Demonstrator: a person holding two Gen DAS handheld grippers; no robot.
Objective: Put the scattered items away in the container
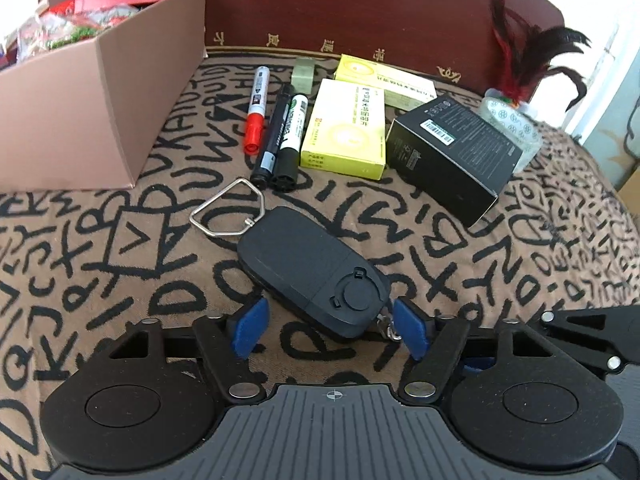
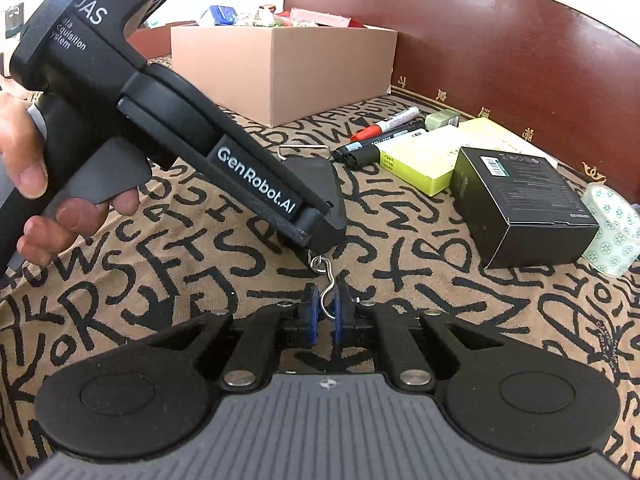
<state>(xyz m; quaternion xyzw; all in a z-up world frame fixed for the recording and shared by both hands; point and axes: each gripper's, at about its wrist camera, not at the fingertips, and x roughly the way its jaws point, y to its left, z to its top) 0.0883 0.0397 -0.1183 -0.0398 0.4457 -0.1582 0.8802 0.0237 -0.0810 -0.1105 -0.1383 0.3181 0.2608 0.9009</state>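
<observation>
A black hanging scale (image 1: 308, 268) with a metal ring handle (image 1: 228, 212) lies on the lettered cloth. My left gripper (image 1: 328, 330) is open and straddles the scale's near end, with its blue pads (image 1: 250, 328) a little clear of the sides. My right gripper (image 2: 326, 312) is shut on the scale's metal hook (image 2: 326, 292), which hangs off a short chain. In the right wrist view the left tool covers most of the scale (image 2: 320, 184). The cardboard box (image 1: 100, 92) (image 2: 280, 68) stands at the back left, full of several packets.
Behind the scale lie a red marker (image 1: 256, 112), two black markers (image 1: 280, 140), two yellow-green boxes (image 1: 348, 128), a black box (image 1: 452, 152), a tape roll (image 1: 512, 120) and a feather shuttlecock (image 1: 516, 60). A dark red headboard (image 1: 360, 8) closes the back. A hand (image 2: 36, 184) grips the left tool.
</observation>
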